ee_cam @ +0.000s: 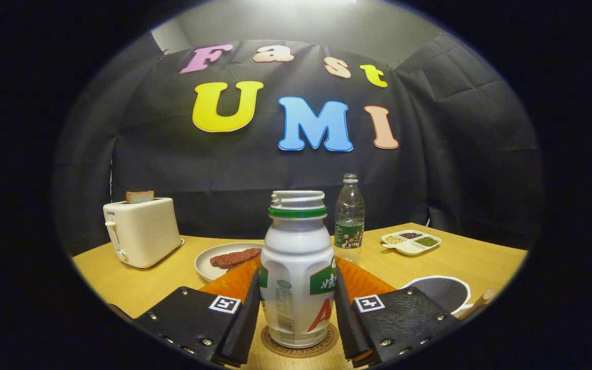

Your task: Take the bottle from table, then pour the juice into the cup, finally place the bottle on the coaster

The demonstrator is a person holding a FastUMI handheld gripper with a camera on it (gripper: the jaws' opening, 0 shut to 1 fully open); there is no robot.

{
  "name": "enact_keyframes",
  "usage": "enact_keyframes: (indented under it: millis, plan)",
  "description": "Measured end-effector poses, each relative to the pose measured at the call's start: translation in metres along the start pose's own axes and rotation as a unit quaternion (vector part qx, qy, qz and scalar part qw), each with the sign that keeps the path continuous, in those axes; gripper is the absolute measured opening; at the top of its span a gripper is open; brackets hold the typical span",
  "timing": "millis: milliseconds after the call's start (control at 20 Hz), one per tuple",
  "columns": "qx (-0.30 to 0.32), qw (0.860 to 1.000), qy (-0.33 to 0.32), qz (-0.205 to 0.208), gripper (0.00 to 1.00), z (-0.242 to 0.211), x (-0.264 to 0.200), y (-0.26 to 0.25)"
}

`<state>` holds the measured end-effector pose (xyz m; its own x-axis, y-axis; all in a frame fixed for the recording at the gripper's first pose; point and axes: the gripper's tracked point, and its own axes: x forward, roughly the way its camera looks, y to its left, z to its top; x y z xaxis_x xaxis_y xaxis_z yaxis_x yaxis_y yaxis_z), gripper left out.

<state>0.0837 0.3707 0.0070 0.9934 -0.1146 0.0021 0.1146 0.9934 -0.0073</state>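
Observation:
A white juice bottle [296, 267] with a green neck ring and an uncapped mouth stands upright on a round brown coaster [328, 343]. It sits between the two fingers of my gripper [296, 275], and both fingers lie against its sides, so the gripper is shut on it. A cup [442, 292] with a white rim and dark inside stands just to the right of the right finger; its lower part is hidden behind the gripper.
Beyond the bottle, on the wooden table [136, 285], are a white plate [208, 257] holding a dark red slab, a clear water bottle [349, 218], a white toaster [142, 231] with bread in it, and a divided dish [411, 241] of grains at the back right.

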Motion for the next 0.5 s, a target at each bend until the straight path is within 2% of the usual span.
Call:
enact_keyframes:
  millis: [100, 200, 250, 300, 500]
  plan:
    - [0.001, 1.000, 0.003, -0.002, 0.66, -0.001, 0.000, -0.002]
    - [0.004, 1.000, 0.007, -0.009, 0.70, 0.000, -0.003, -0.005]
    - [0.006, 1.000, 0.002, 0.000, 0.74, 0.003, -0.008, 0.000]
    - [0.009, 1.000, -0.006, 0.012, 1.00, 0.008, -0.008, 0.005]
    - [0.008, 1.000, -0.021, 0.012, 0.98, 0.029, -0.027, -0.006]
